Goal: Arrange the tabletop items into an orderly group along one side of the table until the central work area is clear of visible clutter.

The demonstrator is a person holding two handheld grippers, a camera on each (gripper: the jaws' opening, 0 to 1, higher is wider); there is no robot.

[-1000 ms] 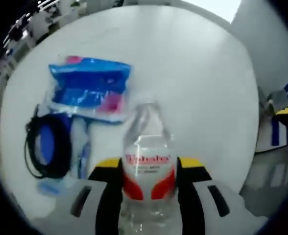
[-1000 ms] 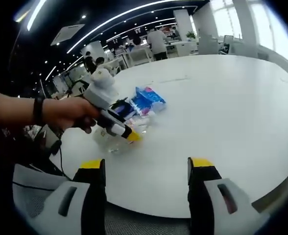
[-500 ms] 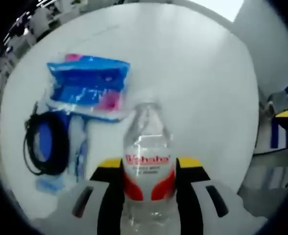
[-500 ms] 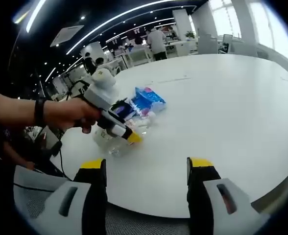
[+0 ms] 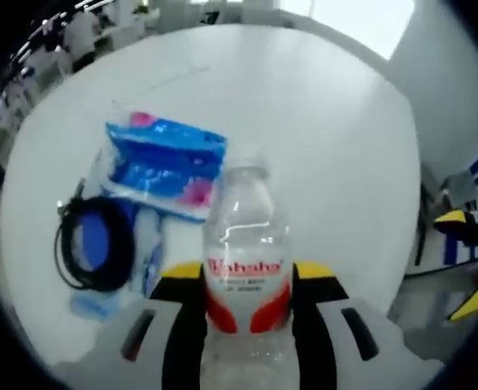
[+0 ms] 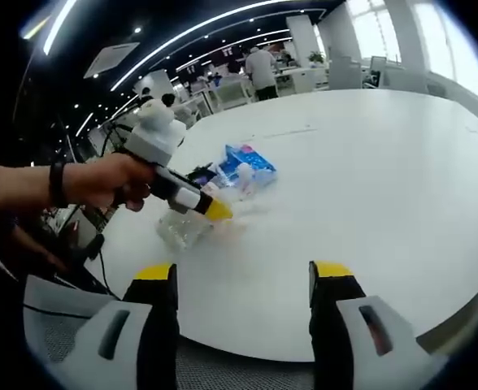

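Observation:
A clear water bottle (image 5: 247, 244) with a red label stands between the jaws of my left gripper (image 5: 247, 286), which is shut on its body. In the right gripper view, a person's hand holds that left gripper (image 6: 215, 214) with the bottle (image 6: 182, 229) slightly above the white table (image 6: 369, 179), blurred. Beyond the bottle lie a blue plastic packet (image 5: 167, 161), a coiled black cable (image 5: 94, 244) and a small pale blue item (image 5: 93, 305). The blue packet (image 6: 249, 166) lies just behind the bottle. My right gripper (image 6: 241, 272) stands open and empty over the table's near edge.
The right gripper's yellow tips (image 5: 460, 260) show past the table's right edge in the left gripper view. The table (image 5: 320, 122) is bare beyond the bottle and to its right. People and desks (image 6: 259, 69) stand far behind. A cable (image 6: 101, 252) hangs by the table's left edge.
The left gripper has risen a little with the bottle in it, and the packet and cable sit closer in its view. The right gripper has stayed still.

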